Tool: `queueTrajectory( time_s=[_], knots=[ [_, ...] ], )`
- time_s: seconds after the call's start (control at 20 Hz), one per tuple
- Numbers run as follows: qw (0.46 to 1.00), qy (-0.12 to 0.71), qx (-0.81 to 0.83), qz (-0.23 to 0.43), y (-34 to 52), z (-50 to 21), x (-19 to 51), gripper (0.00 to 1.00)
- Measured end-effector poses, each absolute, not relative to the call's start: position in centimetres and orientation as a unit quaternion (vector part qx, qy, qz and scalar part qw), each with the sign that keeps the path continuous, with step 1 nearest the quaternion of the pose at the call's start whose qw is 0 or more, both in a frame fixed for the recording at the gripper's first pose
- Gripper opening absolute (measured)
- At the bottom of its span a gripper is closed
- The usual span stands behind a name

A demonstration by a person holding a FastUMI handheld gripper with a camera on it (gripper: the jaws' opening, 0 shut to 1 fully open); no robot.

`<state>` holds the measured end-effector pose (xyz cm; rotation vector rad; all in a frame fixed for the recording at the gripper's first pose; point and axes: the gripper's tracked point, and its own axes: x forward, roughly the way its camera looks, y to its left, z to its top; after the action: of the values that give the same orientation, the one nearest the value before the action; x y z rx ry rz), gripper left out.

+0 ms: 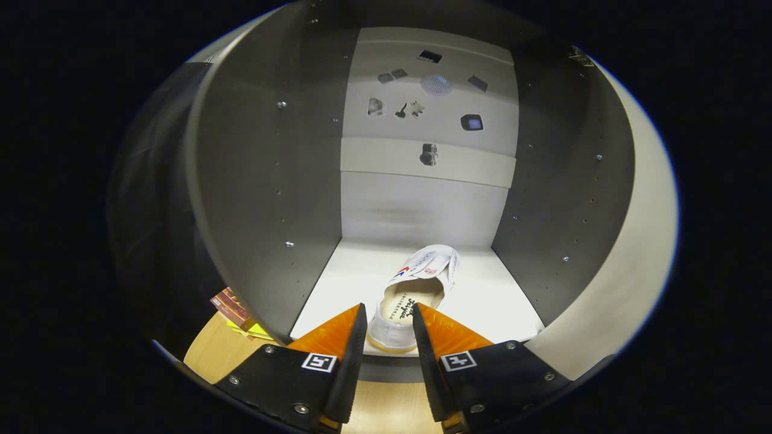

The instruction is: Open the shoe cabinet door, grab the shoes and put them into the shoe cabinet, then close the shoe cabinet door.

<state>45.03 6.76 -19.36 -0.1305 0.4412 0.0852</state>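
Observation:
The shoe cabinet (271,199) stands open straight ahead, with grey side walls and a pale back panel. A white canvas shoe (416,277) lies on its white bottom shelf (338,289), toe pointing toward the back and heel at the shelf's front edge. My gripper (389,322) has its fingers on either side of the heel, and both pads press against it. The heel fills the narrow gap between the fingertips. A pale panel (633,241) curving along the right side looks like the opened door.
Several small dark shapes mark the back panel (422,108) above a cross strip. Outside the cabinet's left wall, a small stack of books (232,307) sits on the wooden floor (211,352). There is bare shelf on both sides of the shoe.

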Motion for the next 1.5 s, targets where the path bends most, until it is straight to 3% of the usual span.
queueTrajectory(
  time_s=[0.4, 0.65, 0.95, 1.5],
  knots=[
    [0.978, 0.196, -0.073, 0.025, 6.4, -16.2, 35.2, 0.49],
    [0.979, 0.19, -0.074, 0.026, 5.8, -15.2, 28.3, 0.72],
    [0.981, 0.173, -0.067, 0.052, 4.2, -13.3, 22.0, 0.86],
    [0.986, 0.136, -0.049, 0.082, -1.5, -9.9, 12.5, 0.93]
  ],
)
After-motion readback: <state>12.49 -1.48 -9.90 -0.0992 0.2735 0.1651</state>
